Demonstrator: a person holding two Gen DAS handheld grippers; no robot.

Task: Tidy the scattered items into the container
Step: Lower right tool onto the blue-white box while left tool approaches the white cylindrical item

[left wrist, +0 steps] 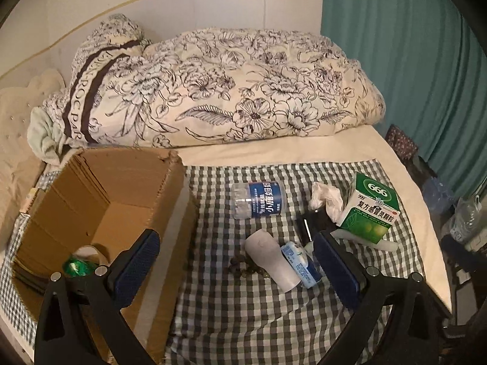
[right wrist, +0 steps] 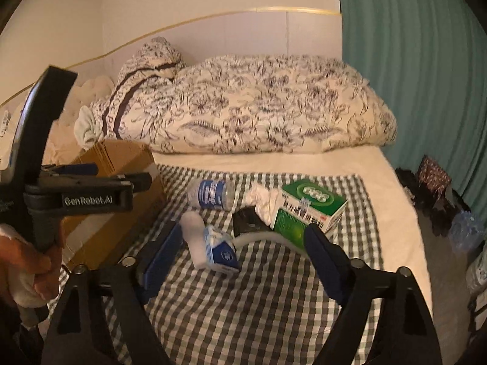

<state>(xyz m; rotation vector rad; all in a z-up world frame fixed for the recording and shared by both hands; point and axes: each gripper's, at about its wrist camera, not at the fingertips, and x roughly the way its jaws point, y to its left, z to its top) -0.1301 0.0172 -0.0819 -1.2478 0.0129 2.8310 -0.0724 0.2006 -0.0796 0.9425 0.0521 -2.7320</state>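
On the checked cloth (left wrist: 243,319) lie a clear water bottle (left wrist: 258,199), a white cylinder (left wrist: 272,261), a small blue-and-white pack (left wrist: 299,263), dark beads (left wrist: 246,266), a crumpled tissue (left wrist: 325,199), a black item (left wrist: 310,222) and a green medicine box (left wrist: 371,210). My left gripper (left wrist: 237,269) is open above the cylinder and pack, beside the open cardboard box (left wrist: 91,206), which holds a green item (left wrist: 77,266). My right gripper (right wrist: 243,261) is open, with the blue-and-white pack (right wrist: 222,251) and the white cylinder (right wrist: 194,237) just ahead between its fingers, untouched.
A floral quilt (left wrist: 228,91) is piled behind the cloth on the bed. A teal curtain (left wrist: 411,60) hangs at the right, with bags and bottles (right wrist: 465,231) on the floor below. In the right wrist view a hand (right wrist: 30,261) holds the left tool.
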